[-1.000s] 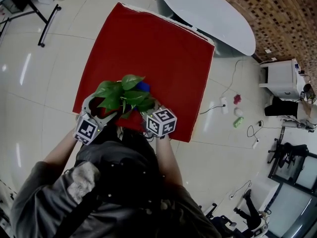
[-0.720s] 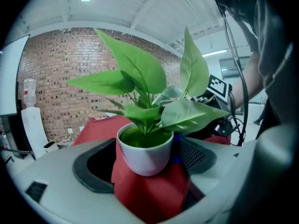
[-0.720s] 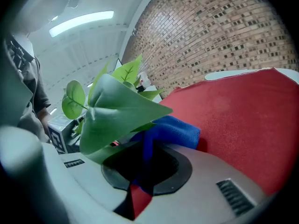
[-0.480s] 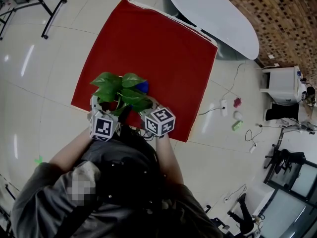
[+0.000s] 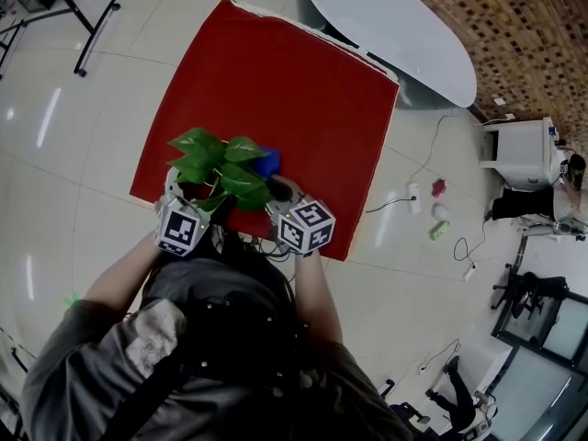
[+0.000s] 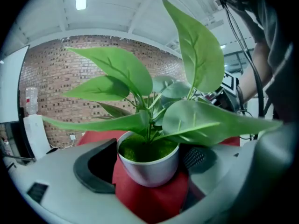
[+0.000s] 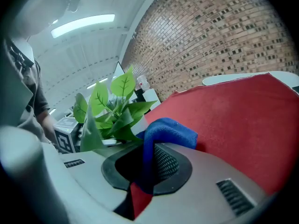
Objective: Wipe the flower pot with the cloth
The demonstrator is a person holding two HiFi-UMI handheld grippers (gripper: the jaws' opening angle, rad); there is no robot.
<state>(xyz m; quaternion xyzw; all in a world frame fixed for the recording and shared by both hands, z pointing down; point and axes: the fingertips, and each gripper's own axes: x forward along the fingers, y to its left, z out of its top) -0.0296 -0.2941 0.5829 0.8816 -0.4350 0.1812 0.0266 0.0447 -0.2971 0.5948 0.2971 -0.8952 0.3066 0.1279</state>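
The left gripper (image 6: 150, 158) is clamped on the white flower pot (image 6: 147, 171) at the near edge of the red mat (image 5: 285, 99). Just beside it, the right gripper (image 7: 147, 164) pinches the blue cloth (image 7: 169, 130)

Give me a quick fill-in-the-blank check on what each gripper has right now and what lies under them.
1. The right gripper is shut on a ____ cloth.
2. The left gripper has the ____ flower pot between its jaws.
3. The leaves of the plant in the pot are ____.
4. Under both grippers lies a ____ mat.

Missing words: blue; white; green; red.
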